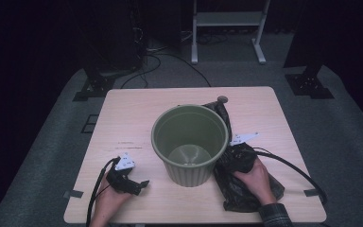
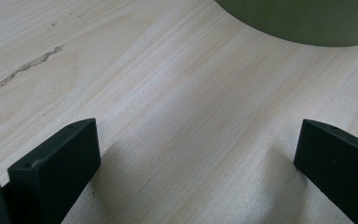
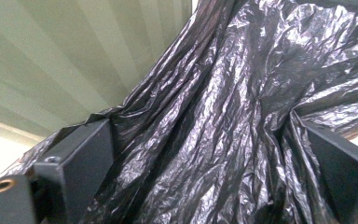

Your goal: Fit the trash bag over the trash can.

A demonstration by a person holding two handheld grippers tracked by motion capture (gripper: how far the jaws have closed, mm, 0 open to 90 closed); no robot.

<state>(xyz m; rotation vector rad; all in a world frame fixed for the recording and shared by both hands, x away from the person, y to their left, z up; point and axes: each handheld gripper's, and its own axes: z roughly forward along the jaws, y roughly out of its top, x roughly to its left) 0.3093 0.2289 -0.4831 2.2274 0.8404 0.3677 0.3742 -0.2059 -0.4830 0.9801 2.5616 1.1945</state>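
Observation:
A green ribbed bin [image 1: 189,172] stands upright in the middle of the wooden table [image 1: 132,109]. A crumpled black plastic bag [image 1: 246,194] lies against its right side, from the back of the bin to the front edge. My right gripper [image 1: 234,153] rests on that bag beside the bin. In the right gripper view its jaws [image 3: 205,154] stand wide with the bag's folds [image 3: 223,93] bunched loosely between them and the bin wall [image 3: 51,56] at the upper left. My left gripper [image 1: 139,187] lies open on bare wood left of the bin, and its jaws [image 2: 196,154] hold nothing.
The bin's base [image 2: 307,23] is at the top right of the left gripper view, past a scratch in the wood [image 2: 23,70]. Black cables [image 1: 293,168] trail from both grippers. Tape tabs [image 1: 73,194] mark the table's front corners. Stands and a white frame [image 1: 227,28] are on the floor behind.

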